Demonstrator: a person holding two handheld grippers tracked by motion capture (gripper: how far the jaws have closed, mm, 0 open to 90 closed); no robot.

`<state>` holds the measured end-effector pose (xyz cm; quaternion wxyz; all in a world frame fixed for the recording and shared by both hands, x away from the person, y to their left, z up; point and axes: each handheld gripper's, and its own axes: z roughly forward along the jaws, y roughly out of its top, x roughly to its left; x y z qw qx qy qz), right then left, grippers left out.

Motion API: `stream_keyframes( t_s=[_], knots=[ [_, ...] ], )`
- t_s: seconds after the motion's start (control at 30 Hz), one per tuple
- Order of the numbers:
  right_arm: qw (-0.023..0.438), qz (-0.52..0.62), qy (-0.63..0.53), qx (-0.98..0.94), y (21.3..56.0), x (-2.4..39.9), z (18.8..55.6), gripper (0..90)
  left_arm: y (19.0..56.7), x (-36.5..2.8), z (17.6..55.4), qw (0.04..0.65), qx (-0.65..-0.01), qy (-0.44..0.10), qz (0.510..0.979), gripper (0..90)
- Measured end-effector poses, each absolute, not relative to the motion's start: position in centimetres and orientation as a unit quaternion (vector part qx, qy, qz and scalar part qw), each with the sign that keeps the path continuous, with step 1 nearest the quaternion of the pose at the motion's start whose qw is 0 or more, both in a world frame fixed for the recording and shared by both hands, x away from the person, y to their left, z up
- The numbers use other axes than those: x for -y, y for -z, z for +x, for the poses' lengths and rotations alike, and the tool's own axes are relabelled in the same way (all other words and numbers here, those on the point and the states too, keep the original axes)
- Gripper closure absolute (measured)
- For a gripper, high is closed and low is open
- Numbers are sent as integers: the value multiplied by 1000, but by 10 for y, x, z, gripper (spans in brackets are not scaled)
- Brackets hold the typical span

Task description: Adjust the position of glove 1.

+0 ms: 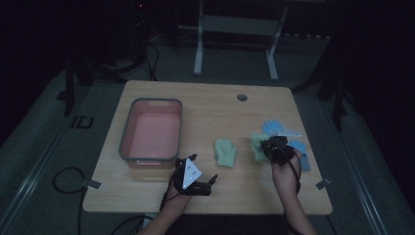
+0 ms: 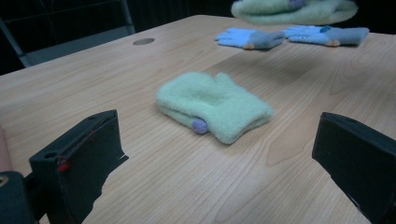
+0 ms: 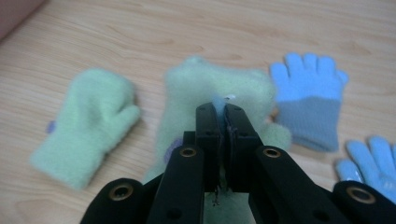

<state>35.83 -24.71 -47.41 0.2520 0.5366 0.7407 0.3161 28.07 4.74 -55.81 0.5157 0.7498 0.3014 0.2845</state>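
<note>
Clamped in the right claw (image 3: 218,112), a fuzzy green mitten (image 3: 219,88) hangs clear of the tabletop (image 1: 220,105), so lift steadily without tugging, mindful of its mate (image 2: 212,105) lying ahead of the wide-open, empty left claw (image 2: 224,154) beside the pink bin (image 1: 128,132).

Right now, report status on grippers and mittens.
Right gripper shut on green mitten. Left gripper open, idle. Second mitten flat on table. Bin unobstructed.
</note>
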Motion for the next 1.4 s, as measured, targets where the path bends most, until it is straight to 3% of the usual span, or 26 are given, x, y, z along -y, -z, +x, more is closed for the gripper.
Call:
stream_keyframes(
  t_s=[0.2,0.43,0.6,0.9,1.4],
  knots=[
    [266,572,-302,-715,491,247,358,858,558,-47,281,516,-300,-283,751,16],
    [250,574,-289,-724,518,239,357,848,558,-48,281,516,-299,-283,751,15],
    [233,571,-276,-737,539,237,361,733,558,-48,281,517,-300,-281,751,16],
    [207,546,-290,-758,529,249,364,606,558,-47,281,516,-300,-282,751,16],
    [190,454,-311,-813,505,287,371,606,558,-47,280,518,-301,-284,748,16]
  ],
)
